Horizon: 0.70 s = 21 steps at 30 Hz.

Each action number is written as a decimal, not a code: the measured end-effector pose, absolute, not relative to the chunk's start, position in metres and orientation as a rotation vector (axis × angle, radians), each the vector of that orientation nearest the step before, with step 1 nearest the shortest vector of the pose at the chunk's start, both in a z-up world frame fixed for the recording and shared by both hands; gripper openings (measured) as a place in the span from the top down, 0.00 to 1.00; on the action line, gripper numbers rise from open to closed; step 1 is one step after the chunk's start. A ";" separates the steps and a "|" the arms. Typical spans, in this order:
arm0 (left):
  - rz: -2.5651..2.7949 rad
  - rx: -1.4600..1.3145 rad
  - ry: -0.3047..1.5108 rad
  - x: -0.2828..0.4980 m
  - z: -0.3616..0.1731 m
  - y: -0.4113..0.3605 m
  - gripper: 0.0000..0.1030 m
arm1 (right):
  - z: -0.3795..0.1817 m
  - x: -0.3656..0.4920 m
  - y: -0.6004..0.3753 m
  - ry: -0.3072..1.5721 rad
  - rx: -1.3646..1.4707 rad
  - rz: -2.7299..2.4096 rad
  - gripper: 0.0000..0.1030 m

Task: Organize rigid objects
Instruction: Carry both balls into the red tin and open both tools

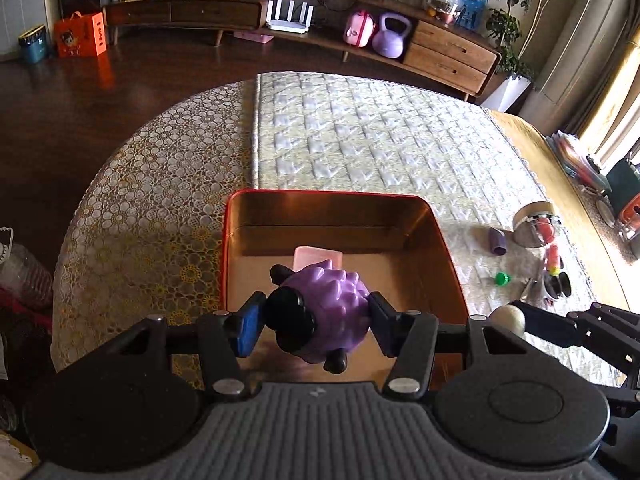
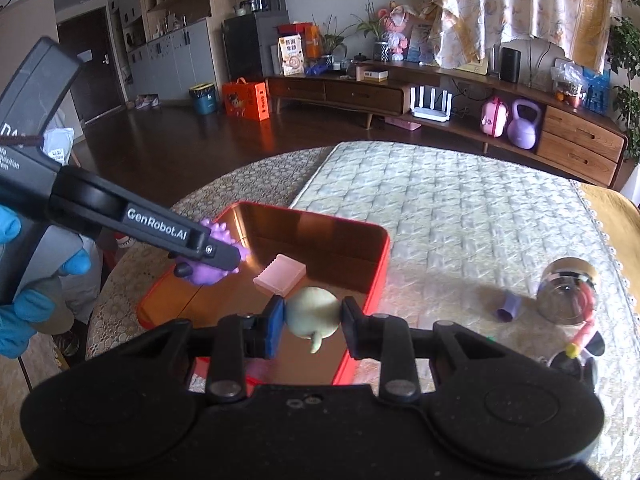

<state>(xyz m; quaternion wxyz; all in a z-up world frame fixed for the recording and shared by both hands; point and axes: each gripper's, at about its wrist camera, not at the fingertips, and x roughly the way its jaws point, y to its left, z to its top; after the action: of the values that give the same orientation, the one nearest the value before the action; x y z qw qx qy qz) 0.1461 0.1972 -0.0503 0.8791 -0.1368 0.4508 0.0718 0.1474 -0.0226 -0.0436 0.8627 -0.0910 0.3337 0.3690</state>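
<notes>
Red metal tin point(image 1: 448, 248), copper-toned inside, lidless, set on the desk point(image 1: 152, 184) at the near edge of a quilted mat point(image 1: 360, 132); apparently the collecting box, being the only open container within reach of both hands. One pink ridged block point(image 2: 280, 274) already lies flat on its floor.

Purple spiky sheep toy point(image 1: 332, 312), black head and feet: clamped across its body in the left gripper point(image 1: 314, 320), jaws about half open and pressing on either flank, the toy hanging over the tin's near half, clear of the floor.

Pale green round figure point(image 2: 312, 312): pinched in the right gripper point(image 2: 312, 316), jaws nearly closed on its sides, poised over the tin's near right part.

Unsorted, well apart on the mat to the right: a small purple tube point(image 2: 510, 308), a glass jar point(image 2: 568, 292) on its side, a green cap point(image 1: 502, 279). Both toys are judged ready for release.
</notes>
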 end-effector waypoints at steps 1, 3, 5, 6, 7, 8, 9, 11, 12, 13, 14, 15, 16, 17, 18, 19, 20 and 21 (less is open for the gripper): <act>0.155 -0.282 0.936 0.148 -0.052 0.199 0.47 | -0.046 0.148 -0.019 0.705 -0.200 0.776 0.71; 0.170 -0.276 0.930 0.155 -0.055 0.203 0.47 | -0.052 0.149 -0.010 0.716 -0.223 0.774 0.71; 0.187 -0.265 0.921 0.164 -0.058 0.207 0.47 | -0.057 0.151 -0.003 0.726 -0.238 0.775 0.71; 0.200 -0.259 0.918 0.168 -0.060 0.209 0.47 | -0.059 0.152 0.001 0.729 -0.246 0.774 0.71; 0.209 -0.252 0.915 0.173 -0.062 0.210 0.47 | -0.061 0.153 0.005 0.732 -0.253 0.776 0.71; 0.215 -0.245 0.913 0.176 -0.063 0.211 0.47 | -0.063 0.154 0.007 0.736 -0.259 0.778 0.71; 0.219 -0.241 0.911 0.180 -0.065 0.213 0.47 | -0.064 0.155 0.010 0.738 -0.265 0.779 0.71; 0.215 -0.219 0.906 0.188 -0.068 0.213 0.47 | -0.068 0.158 0.015 0.749 -0.277 0.782 0.71; 0.219 -0.211 0.906 0.191 -0.070 0.213 0.47 | -0.070 0.160 0.017 0.757 -0.282 0.783 0.71; 0.223 -0.207 0.909 0.195 -0.072 0.213 0.47 | -0.073 0.160 0.019 0.765 -0.289 0.785 0.71; 0.226 -0.204 0.914 0.198 -0.074 0.213 0.47 | -0.076 0.161 0.022 0.773 -0.300 0.787 0.71; 0.229 -0.203 0.917 0.201 -0.077 0.213 0.47 | -0.078 0.161 0.024 0.777 -0.308 0.789 0.71; 0.232 -0.200 0.921 0.204 -0.079 0.213 0.47 | -0.080 0.160 0.026 0.781 -0.314 0.793 0.71; 0.235 -0.193 0.924 0.206 -0.082 0.213 0.47 | -0.082 0.160 0.028 0.784 -0.318 0.800 0.71; 0.239 -0.185 0.927 0.208 -0.084 0.212 0.47 | -0.083 0.159 0.030 0.786 -0.324 0.806 0.71; 0.243 -0.177 0.932 0.210 -0.086 0.212 0.47 | -0.084 0.158 0.031 0.788 -0.330 0.811 0.71; 0.245 -0.169 0.937 0.211 -0.089 0.211 0.47 | -0.085 0.157 0.032 0.788 -0.336 0.814 0.71; 0.248 -0.162 0.937 0.213 -0.091 0.211 0.47 | -0.085 0.156 0.033 0.787 -0.341 0.816 0.71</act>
<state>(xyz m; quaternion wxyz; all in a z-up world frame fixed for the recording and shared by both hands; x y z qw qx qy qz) 0.2126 0.2110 -0.0905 0.8817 -0.0778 0.4498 0.1190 0.1562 0.0332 -0.0850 0.8298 -0.1608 0.3709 0.3846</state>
